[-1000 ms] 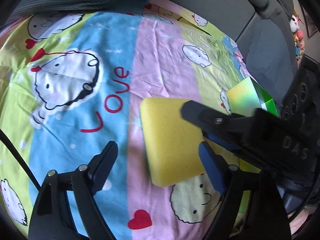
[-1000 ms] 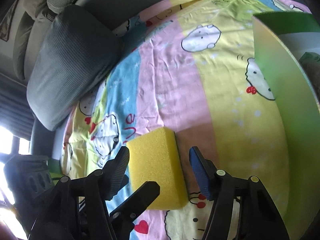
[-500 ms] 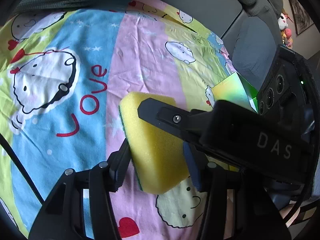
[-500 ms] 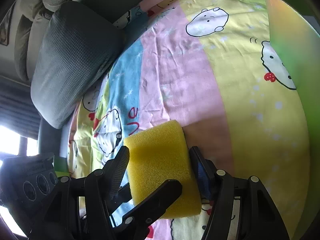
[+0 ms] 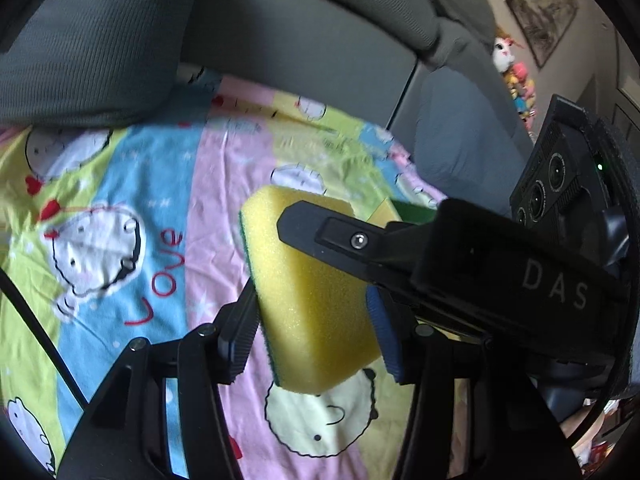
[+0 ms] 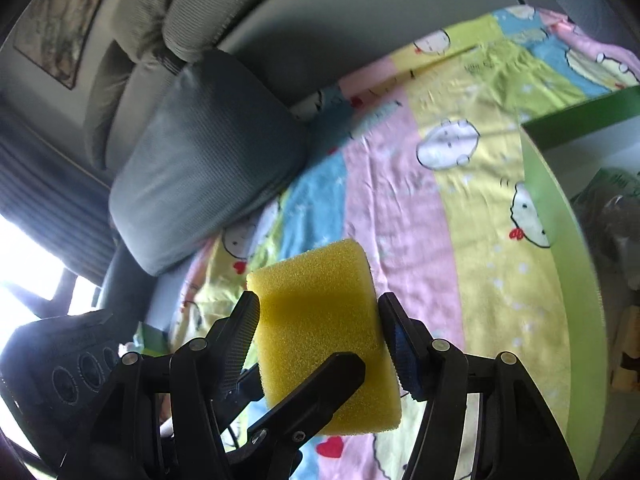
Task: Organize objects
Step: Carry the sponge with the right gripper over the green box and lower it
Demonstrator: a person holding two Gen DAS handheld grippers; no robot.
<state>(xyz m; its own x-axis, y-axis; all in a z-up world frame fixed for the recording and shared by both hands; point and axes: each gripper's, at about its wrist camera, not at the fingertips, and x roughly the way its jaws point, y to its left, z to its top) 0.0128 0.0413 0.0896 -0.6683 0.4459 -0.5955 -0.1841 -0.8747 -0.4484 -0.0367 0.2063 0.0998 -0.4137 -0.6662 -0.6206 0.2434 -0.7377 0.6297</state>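
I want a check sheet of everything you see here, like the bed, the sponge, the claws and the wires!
Surface: striped cartoon bedsheet, printed with "Love".
Job's things: yellow sponge with green underside, lifted clear of the sheet; green box at right, open.
Clutter: something inside the box, unclear.
Grippers: left claw and right claw both squeeze the sponge.
Cables: one thin dark cable at the left edge.
Surroundings: grey cushion, grey headboard, framed pictures, plush toys.
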